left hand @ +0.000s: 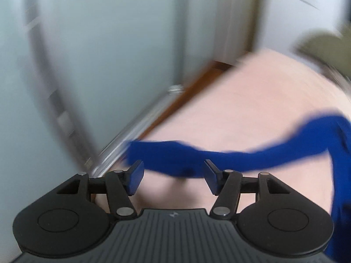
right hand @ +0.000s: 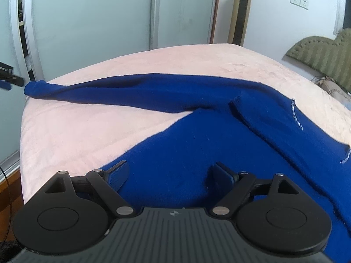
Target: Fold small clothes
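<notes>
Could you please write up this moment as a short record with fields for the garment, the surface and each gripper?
garment: blue sweater, spread flat, one sleeve stretched out toward the left edge of the bed
surface: pink blanket covering the bed
left gripper: open, empty, at the sleeve's cuff end; view blurred
right gripper: open, empty, over the sweater's body
background: pale sliding doors, green headboard
fold: not yet started

Left-wrist view motion-blurred; blue sweater (right hand: 197,144) cropped.
</notes>
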A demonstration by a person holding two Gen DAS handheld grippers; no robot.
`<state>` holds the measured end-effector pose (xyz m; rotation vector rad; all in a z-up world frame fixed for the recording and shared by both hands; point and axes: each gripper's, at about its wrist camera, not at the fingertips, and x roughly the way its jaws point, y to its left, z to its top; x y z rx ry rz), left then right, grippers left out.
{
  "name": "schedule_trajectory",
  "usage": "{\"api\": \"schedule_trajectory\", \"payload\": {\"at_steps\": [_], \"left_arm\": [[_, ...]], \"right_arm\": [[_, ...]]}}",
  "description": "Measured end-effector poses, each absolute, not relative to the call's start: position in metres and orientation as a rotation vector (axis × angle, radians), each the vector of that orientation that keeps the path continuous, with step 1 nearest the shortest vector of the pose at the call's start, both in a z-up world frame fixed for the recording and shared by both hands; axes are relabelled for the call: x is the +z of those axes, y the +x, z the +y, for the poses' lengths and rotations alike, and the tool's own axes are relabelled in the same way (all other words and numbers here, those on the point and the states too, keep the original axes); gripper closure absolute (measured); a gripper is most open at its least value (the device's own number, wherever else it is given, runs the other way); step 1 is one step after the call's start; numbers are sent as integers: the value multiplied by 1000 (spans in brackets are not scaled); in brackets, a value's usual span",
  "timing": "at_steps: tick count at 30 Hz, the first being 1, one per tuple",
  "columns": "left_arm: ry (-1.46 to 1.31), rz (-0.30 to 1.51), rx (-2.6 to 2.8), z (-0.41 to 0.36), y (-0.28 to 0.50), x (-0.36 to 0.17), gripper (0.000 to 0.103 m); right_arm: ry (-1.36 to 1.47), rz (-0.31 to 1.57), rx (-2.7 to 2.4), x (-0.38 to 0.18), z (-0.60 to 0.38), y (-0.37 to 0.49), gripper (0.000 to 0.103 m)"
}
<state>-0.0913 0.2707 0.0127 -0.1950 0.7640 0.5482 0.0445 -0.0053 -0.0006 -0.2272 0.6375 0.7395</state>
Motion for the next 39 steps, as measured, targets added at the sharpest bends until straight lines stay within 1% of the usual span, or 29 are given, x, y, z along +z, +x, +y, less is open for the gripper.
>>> {"api": "schedule_trajectory", "payload": {"at_steps": [2, 3, 4, 6, 8, 10, 12, 15, 17, 19, 21, 23, 27, 30, 32, 33, 34, 35, 36, 37, 39], "left_arm": [[-19, 765, 481, 237, -73, 10, 43], [76, 749, 475, 221, -64, 8, 39], [177, 720, 477, 206, -56, 6, 30], [343, 662, 479, 183, -43, 0, 22], [407, 653, 456, 174, -29, -5, 22], [387, 671, 421, 181, -16, -6, 20], [362, 730, 478, 201, -3, -13, 21], [369, 725, 630, 228, 0, -14, 21], [357, 743, 788, 251, -3, -11, 22], [253, 733, 783, 265, -21, 4, 22], [66, 735, 625, 270, -43, 21, 22], [-184, 751, 445, 276, -65, 29, 22], [-614, 768, 322, 290, -94, 9, 22], [-800, 745, 389, 305, -97, -13, 23], [-896, 690, 420, 313, -95, -23, 24], [-926, 665, 446, 321, -94, -23, 35], [-943, 648, 476, 322, -93, -24, 58], [-947, 647, 504, 322, -91, -25, 69], [-953, 655, 522, 322, -89, -25, 86], [-966, 659, 528, 320, -86, -26, 94], [-916, 652, 546, 308, -77, -18, 95]], "right_arm": [[-241, 631, 737, 2, -3, 44, 17], [-244, 627, 735, 3, -2, 43, 17], [-243, 627, 734, 3, -2, 43, 17], [-238, 639, 729, 2, -3, 43, 17], [-243, 650, 726, -1, -2, 43, 17], [-250, 655, 727, -3, -3, 41, 17], [-245, 658, 728, -5, -4, 41, 16], [-230, 662, 727, -7, -7, 42, 15], [-222, 665, 728, -8, -10, 43, 14], [-214, 671, 728, -10, -11, 45, 14], [-206, 671, 729, -11, -11, 46, 13], [-203, 670, 731, -12, -10, 47, 12], [-196, 668, 733, -15, -8, 48, 10], [-195, 666, 736, -15, -8, 49, 10], [-196, 664, 740, -13, -9, 48, 10], [-197, 661, 741, -13, -9, 47, 11], [-196, 658, 742, -12, -11, 47, 11], [-192, 655, 741, -11, -13, 46, 10], [-185, 653, 739, -11, -16, 45, 10], [-175, 654, 736, -11, -18, 45, 10], [-158, 655, 731, -10, -23, 46, 10]]}}
